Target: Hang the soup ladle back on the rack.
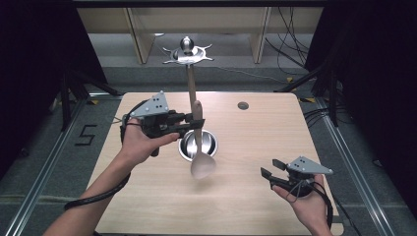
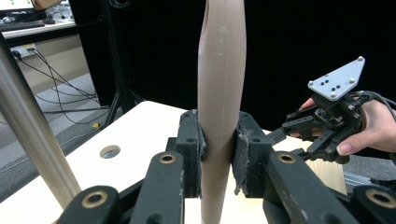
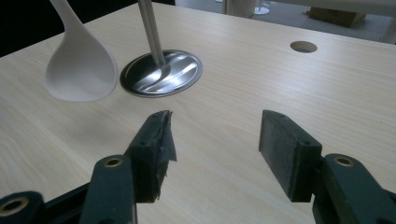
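A pale beige spoon (image 1: 202, 164) hangs bowl-down above the table, its handle upright. My left gripper (image 1: 195, 123) is shut on that handle (image 2: 219, 93), with the pads pressed on both sides (image 2: 219, 161). In the right gripper view the spoon's bowl (image 3: 81, 70) hovers just left of a round metal base (image 3: 161, 73). From this base (image 1: 210, 142) a thin metal pole (image 1: 191, 83) rises to a hooked top piece (image 1: 187, 51). My right gripper (image 1: 270, 167) stands open near the table's front right, with nothing between its jaws (image 3: 215, 135).
The light wooden table (image 1: 246, 196) has a small round hole (image 1: 243, 105) at its back right. The pole (image 2: 28, 135) stands close to the left of my left gripper. My right gripper (image 2: 327, 126) is held in a hand. Cables and stand legs lie on the floor behind.
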The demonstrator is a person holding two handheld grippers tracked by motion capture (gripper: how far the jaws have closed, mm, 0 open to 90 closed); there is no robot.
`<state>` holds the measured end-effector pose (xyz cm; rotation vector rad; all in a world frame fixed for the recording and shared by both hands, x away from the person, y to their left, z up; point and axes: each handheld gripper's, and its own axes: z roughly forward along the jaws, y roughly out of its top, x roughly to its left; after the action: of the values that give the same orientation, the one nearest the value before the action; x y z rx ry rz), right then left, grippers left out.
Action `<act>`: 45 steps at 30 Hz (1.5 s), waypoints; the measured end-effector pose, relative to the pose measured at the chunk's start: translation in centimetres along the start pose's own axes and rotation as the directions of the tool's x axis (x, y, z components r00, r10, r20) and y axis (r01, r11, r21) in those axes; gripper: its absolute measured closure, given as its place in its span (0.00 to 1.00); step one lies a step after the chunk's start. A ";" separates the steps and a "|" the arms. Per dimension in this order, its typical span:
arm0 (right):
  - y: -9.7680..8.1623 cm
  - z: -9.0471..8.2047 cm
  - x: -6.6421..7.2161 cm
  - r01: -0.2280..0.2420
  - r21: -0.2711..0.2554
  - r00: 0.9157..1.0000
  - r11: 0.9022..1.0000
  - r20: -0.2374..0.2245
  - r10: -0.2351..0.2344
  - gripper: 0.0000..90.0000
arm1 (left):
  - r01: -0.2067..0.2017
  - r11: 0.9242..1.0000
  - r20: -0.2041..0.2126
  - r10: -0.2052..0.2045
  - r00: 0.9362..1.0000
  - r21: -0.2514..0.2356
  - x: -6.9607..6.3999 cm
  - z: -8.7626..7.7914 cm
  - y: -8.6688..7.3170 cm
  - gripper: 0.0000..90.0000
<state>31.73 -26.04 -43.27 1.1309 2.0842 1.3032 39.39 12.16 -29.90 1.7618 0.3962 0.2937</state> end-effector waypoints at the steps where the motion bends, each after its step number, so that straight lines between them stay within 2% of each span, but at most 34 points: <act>1: 0.0 0.0 0.0 -0.001 -0.004 1.000 1.000 -0.001 0.001 0.49 | -0.001 1.000 0.001 0.001 1.000 -0.001 0.0 0.0 0.0 0.82; 6: -0.1 0.1 0.0 -0.007 -0.003 1.000 1.000 -0.002 0.007 0.49 | -0.001 1.000 0.004 0.001 1.000 0.001 0.2 0.0 0.3 0.82; 8: -0.2 0.0 0.4 -0.055 0.017 0.998 0.998 -0.011 0.056 0.49 | 0.003 1.000 0.005 -0.003 1.000 -0.004 0.2 0.0 0.4 0.82; 13: -0.2 0.1 0.3 -0.047 0.014 0.999 0.999 -0.006 0.047 0.49 | -0.001 1.000 0.004 0.001 1.000 0.003 0.5 -0.1 0.6 0.82; 16: -0.2 0.0 0.4 -0.060 0.022 0.998 0.998 -0.004 0.061 0.49 | 0.007 1.000 0.005 -0.007 1.000 -0.001 0.7 -0.2 0.7 0.82; 17: -0.3 0.2 0.4 -0.063 0.003 0.998 0.998 -0.017 0.063 0.49 | 0.007 1.000 0.007 -0.007 1.000 0.000 0.7 -0.2 0.7 0.82; 21: -0.3 0.1 0.3 -0.057 0.020 0.998 0.998 -0.007 0.057 0.49 | 0.005 1.000 0.005 -0.005 1.000 0.001 0.8 -0.2 0.9 0.82; 45: -0.3 0.3 0.3 -0.060 0.009 0.998 0.998 -0.016 0.060 0.48 | 0.014 1.000 0.010 -0.014 1.000 0.003 1.4 -0.4 2.2 0.82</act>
<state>31.61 -25.69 -43.66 1.1994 2.0844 1.3364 40.72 12.67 -27.71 1.7619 0.4011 0.2743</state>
